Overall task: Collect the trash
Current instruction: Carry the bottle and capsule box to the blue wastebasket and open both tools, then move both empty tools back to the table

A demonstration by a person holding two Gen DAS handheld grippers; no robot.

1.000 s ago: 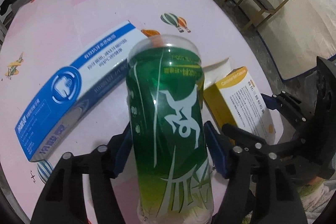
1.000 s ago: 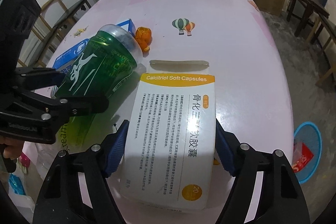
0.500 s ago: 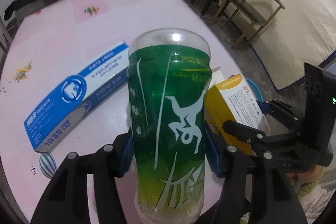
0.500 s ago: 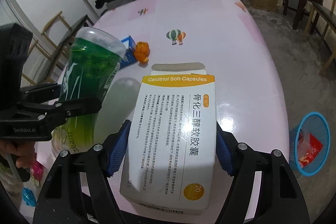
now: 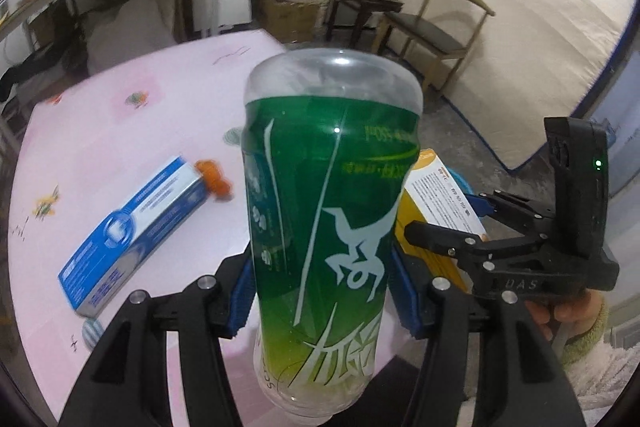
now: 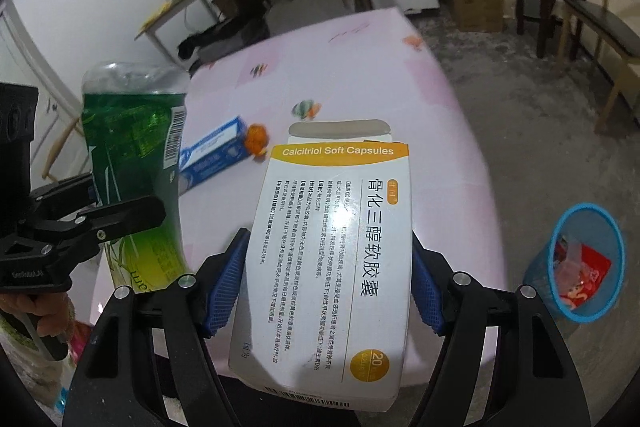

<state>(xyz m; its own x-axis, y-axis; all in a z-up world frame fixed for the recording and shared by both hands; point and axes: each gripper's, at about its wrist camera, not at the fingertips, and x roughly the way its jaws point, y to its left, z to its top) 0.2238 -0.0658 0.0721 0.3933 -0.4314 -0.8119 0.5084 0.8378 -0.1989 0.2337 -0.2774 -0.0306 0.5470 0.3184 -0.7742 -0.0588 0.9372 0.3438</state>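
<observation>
With both sets of blue pads pressed against their loads, each gripper carries one piece of trash clear of the table. The left gripper (image 5: 322, 291) pinches a green plastic bottle (image 5: 332, 227) across its lower body, bottle roughly upright, clear base end uppermost in the left wrist view. The right gripper (image 6: 324, 283) clamps a white-and-yellow Calcitriol Soft Capsules box (image 6: 332, 251) by its long sides, top flap open at the far end.

Change against the earlier frames: a second ago both items sat low over the pink tablecloth; now the table (image 5: 120, 131) has dropped away beneath them and more of the room shows behind. Both loads are lifted and the grips look unchanged. Judgement: pick-up is done for these two items, and transport to the bin is the step in hand.

Surroundings: the blue waste basket (image 6: 576, 263) stands on the floor off the table's right edge, already holding red and clear wrappers. Left on the table are a blue toothpaste box (image 5: 132, 231) and, just beside its far end, a small orange scrap (image 5: 214, 179), probably peel. These remain to be collected.

Obstructions: the table edge lies between the box and the basket. The two grippers ride close together, so a collision is possible when swinging right.
</observation>
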